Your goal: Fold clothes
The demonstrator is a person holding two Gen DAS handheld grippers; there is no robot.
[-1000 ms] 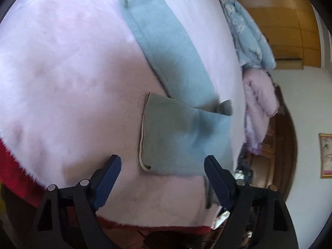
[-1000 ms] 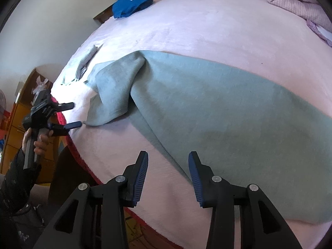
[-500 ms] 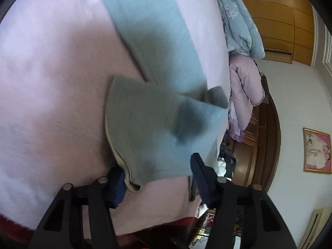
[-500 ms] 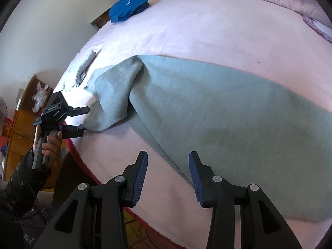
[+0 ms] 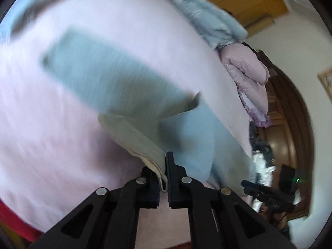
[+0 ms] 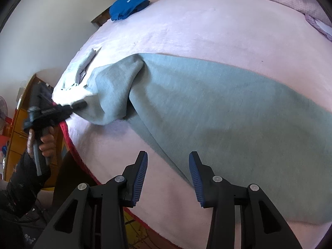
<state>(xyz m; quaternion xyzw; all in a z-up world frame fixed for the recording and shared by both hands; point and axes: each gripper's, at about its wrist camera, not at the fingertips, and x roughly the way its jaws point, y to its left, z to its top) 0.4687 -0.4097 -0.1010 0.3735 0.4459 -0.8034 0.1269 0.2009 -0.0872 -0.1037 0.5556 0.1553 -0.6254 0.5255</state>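
A long grey-green garment [image 6: 217, 108] lies across the pink bed [image 6: 207, 27]. My left gripper [image 5: 165, 175] is shut on the hemmed edge of the garment's folded end [image 5: 145, 143], lifting it off the bed; that view is blurred by motion. In the right wrist view the left gripper [image 6: 79, 105] pinches that same end at the bed's left edge. My right gripper [image 6: 168, 171] is open and empty, hovering just above the bed by the garment's near edge. It also shows in the left wrist view [image 5: 249, 185].
A blue garment [image 6: 129, 4] lies at the bed's far corner. A light blue quilt [image 5: 209, 23] and a pink quilt [image 5: 247, 70] are piled at the far side. A striped grey cloth [image 6: 85, 65] lies near the left edge. A wooden dresser [image 6: 16, 120] stands beside the bed.
My left gripper has closed from open onto the garment's hemmed end and started lifting it. The right gripper has held its place, open.
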